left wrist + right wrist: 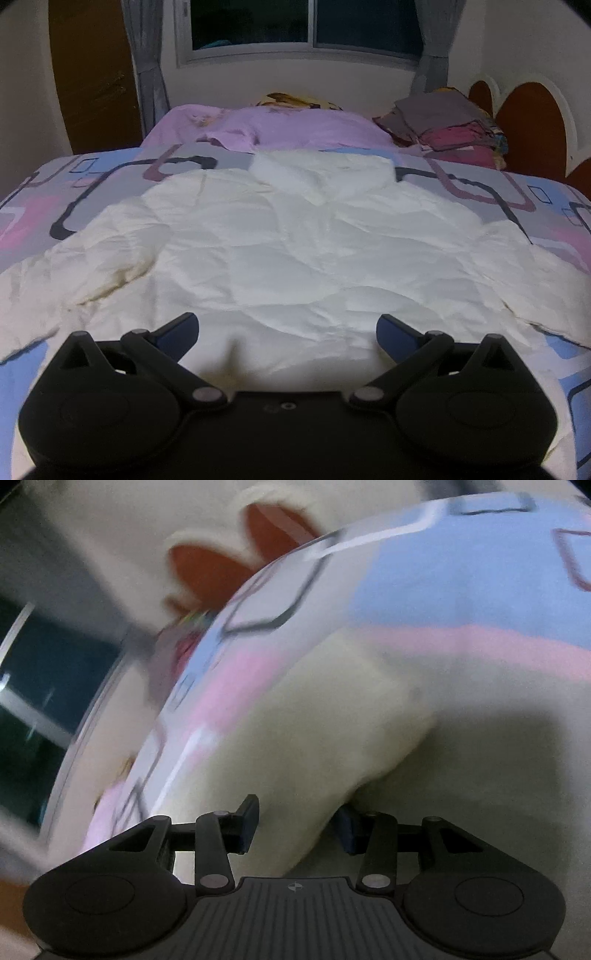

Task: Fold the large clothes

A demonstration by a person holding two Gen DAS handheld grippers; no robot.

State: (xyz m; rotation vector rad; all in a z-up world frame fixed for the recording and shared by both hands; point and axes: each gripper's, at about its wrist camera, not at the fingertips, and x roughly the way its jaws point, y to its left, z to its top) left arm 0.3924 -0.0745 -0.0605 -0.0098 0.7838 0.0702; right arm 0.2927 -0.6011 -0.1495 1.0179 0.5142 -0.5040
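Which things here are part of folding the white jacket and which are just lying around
Part of the job: white jacket, left gripper, right gripper, patterned bedspread.
Lying about: pile of folded clothes, purple garment.

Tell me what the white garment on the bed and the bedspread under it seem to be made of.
White garment: probably thin, padded synthetic shell, faintly shiny; it puffs up and holds crisp crinkles. Bedspread: likely smooth, matte printed woven cloth, lying flat with sharp geometric outlines. Neither weave is resolvable.

A cream-white puffy jacket (295, 243) lies spread flat and wrinkled, hood at the far end, sleeves out left and right.
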